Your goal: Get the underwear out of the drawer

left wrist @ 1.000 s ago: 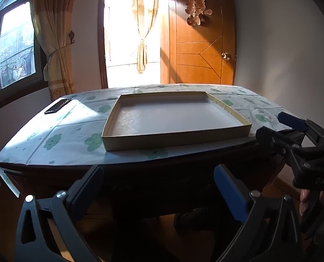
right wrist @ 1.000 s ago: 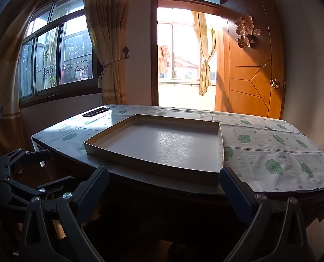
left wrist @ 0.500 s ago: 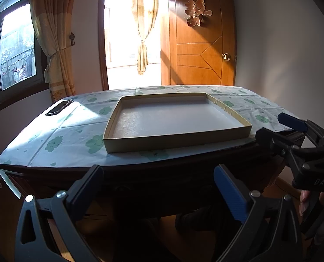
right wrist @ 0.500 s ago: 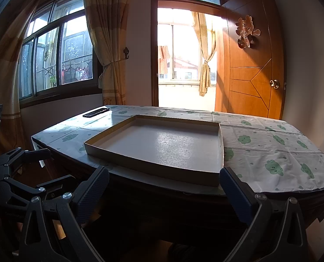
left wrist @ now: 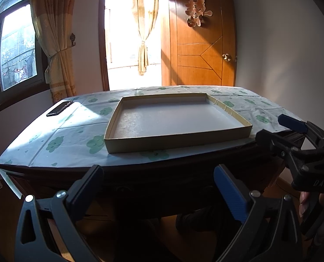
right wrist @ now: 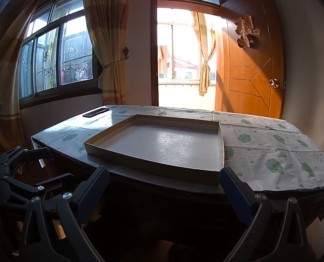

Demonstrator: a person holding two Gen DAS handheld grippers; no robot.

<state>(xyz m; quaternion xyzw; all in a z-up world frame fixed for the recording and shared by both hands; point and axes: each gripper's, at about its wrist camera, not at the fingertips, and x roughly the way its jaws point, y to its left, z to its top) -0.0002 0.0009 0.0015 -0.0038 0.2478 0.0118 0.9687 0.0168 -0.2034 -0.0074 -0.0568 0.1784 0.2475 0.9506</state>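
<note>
Underwear hidden; left tongs [left wrist: 157, 172] and right tongs [right wrist: 164, 172] gape before the table [left wrist: 63, 135].

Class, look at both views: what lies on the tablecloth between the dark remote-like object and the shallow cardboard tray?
Nothing. In both wrist views, the stretch between the dark remote-like object and the cardboard tray is bare tablecloth with green cloud prints.
</note>
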